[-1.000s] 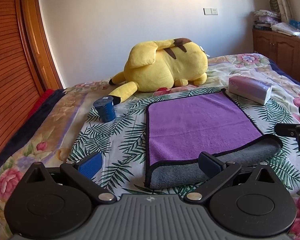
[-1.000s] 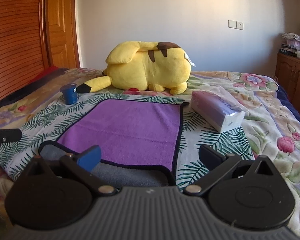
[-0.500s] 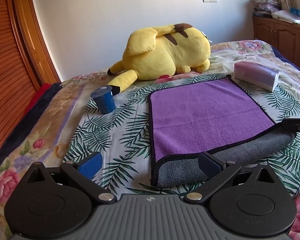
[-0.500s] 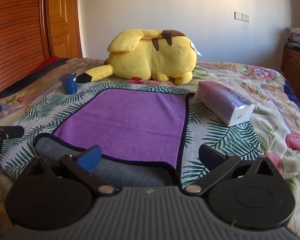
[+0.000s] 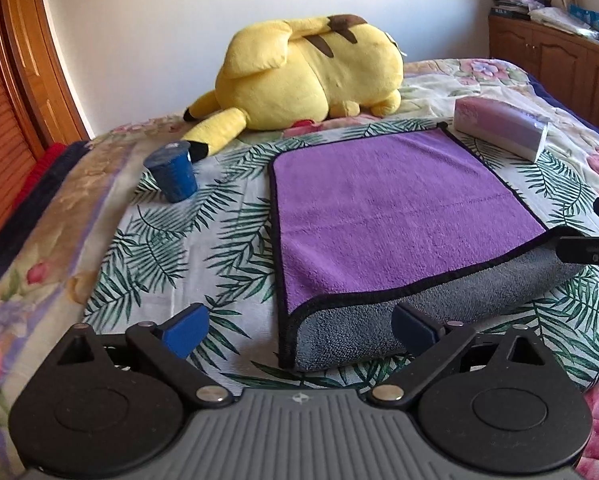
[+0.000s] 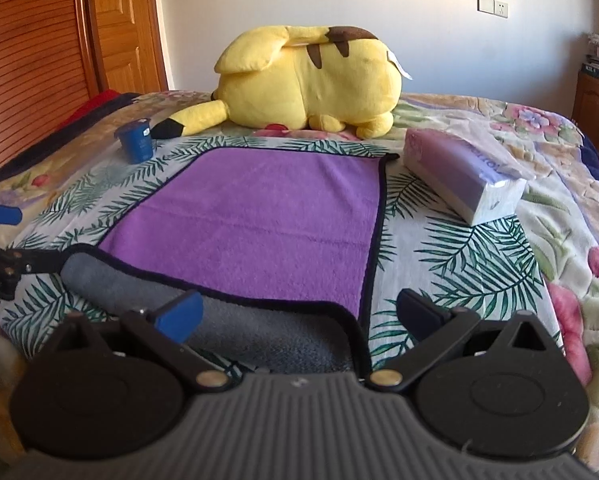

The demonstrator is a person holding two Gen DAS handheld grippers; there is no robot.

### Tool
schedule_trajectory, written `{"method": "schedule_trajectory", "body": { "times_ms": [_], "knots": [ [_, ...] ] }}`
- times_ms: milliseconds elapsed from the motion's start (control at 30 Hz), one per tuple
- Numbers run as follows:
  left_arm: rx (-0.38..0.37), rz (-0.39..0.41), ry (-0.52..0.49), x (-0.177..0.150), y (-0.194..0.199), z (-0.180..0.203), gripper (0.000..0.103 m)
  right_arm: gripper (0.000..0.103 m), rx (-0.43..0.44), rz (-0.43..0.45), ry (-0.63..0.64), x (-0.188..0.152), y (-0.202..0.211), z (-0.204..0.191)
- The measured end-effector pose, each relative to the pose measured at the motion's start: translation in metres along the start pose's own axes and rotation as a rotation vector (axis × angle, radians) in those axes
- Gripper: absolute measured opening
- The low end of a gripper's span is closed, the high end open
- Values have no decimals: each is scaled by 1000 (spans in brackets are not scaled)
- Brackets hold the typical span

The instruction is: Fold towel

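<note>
- The towel is spread purple side up on the bedspread, its near edge rolled back to show grey.
- The left gripper is held wide apart at the near left corner.
- The right gripper is likewise spread at the near right corner; contact with the cloth cannot be judged.
- A plush toy, cup and tissue pack are seen beyond.

Left side: bare bedspread lies open between the towel and the blue cup.
Far end: the yellow plush toy blocks the way past the towel's far edge.
Right side: the tissue pack stands just beside the towel's far right corner; nearer, the bedspread is open.
Near edge: both claws, the left claw and the right claw, have their jaws spread wide at the rolled grey edge.
</note>
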State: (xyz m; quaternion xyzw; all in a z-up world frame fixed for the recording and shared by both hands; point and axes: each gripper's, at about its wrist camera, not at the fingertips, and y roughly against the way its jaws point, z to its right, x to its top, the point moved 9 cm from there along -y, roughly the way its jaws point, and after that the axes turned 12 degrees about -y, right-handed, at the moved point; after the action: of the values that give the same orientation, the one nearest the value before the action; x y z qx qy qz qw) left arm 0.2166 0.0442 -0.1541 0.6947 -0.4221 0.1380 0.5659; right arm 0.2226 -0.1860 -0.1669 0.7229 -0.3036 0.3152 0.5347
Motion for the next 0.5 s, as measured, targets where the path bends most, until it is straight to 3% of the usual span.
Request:
{"method": "schedule_trajectory", "body": {
  "times_ms": [167, 267, 367, 500],
  "knots": [
    [-27, -21, 3, -4, -11, -1, 90, 102, 3, -15, -15, -1, -6, 4],
    [-49, -34, 12, -6, -19, -2, 84, 87, 5, -36, -21, -4, -11, 6],
    [-67, -40, 6, -7, -25, -2, 72, 87, 6, -49, -25, -6, -13, 8],
    [-67, -44, 4, -9, -29, -2, 69, 85, 12, -56, -31, -6, -16, 10]
  ]
}}
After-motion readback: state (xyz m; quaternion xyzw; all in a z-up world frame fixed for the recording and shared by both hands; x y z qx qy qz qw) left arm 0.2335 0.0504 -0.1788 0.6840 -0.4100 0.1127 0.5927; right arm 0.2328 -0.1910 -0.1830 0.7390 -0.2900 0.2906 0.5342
